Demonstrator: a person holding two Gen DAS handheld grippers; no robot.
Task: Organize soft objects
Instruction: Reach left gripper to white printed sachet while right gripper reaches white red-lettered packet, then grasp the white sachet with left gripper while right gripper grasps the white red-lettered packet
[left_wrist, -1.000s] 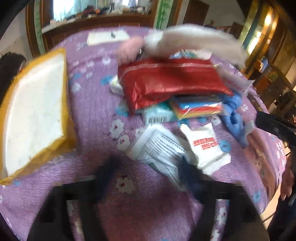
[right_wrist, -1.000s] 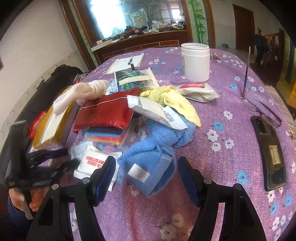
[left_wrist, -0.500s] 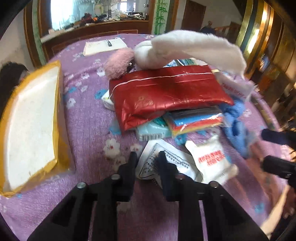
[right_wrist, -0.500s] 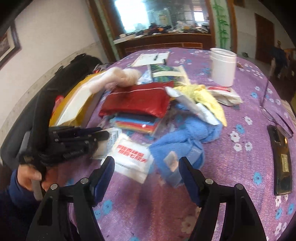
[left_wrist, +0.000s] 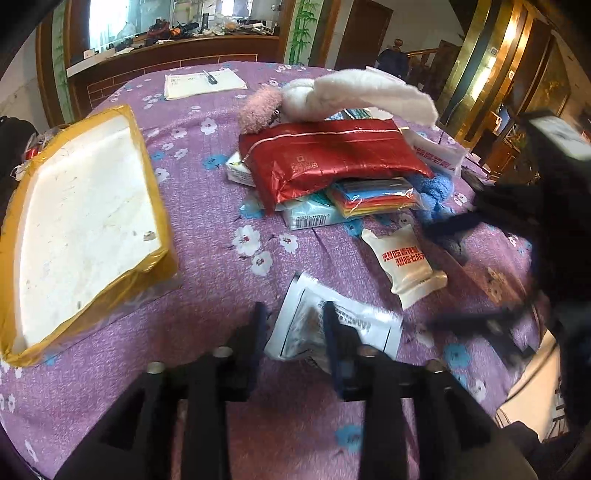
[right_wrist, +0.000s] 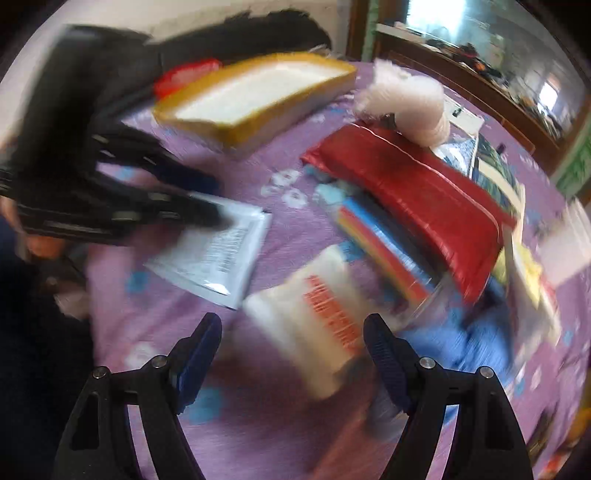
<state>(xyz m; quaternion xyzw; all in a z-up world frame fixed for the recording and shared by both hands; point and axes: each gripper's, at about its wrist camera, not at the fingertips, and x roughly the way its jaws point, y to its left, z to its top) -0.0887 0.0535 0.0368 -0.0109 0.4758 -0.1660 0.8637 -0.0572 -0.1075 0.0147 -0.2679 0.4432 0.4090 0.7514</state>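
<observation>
My left gripper (left_wrist: 293, 321) is shut on a flat white printed sachet (left_wrist: 332, 328) at the near edge of the purple floral tablecloth (left_wrist: 207, 236); it also shows in the right wrist view (right_wrist: 214, 251). My right gripper (right_wrist: 293, 339) is open, jaws wide, just above a white pouch with red lettering (right_wrist: 314, 317), which also shows in the left wrist view (left_wrist: 404, 264). Behind lies a pile: a red foil pack (left_wrist: 328, 158), a rainbow-striped pack (left_wrist: 373, 199), a blue towel (left_wrist: 436, 188) and a white fluffy cloth (left_wrist: 354, 96).
A white foam box with yellow tape (left_wrist: 81, 221) stands at the left. A pink fluffy item (left_wrist: 258, 109) and a notepad with a pen (left_wrist: 203, 79) lie further back. A black bag (right_wrist: 110, 74) sits beyond the box.
My left gripper has pulled the sachet back toward the table's near edge, away from the pile. My right gripper has swung left and down over the white pouch, still open.
</observation>
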